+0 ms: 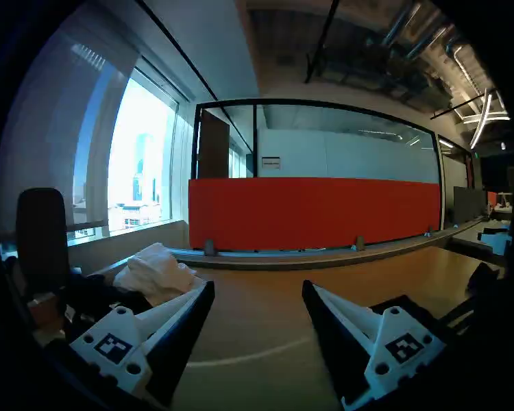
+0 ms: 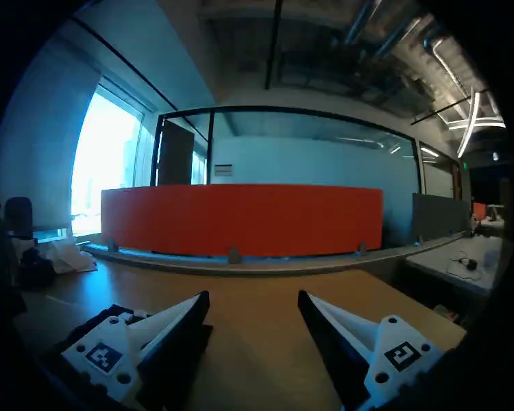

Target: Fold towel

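Left gripper view looks along the left claw, its two fingers standing well apart with nothing between them but bare desk. Just beyond that claw's left finger, the white towel lies in a crumpled heap on the desk, near the fingertip yet not held. The right claw is likewise spread wide and empty over the wood, and a pale heap far to its left (probably the same towel, too small to be sure) sits well apart from it. Beyond stands a red partition. By my judgement the folding has not begun: gripping, spreading and every fold remain
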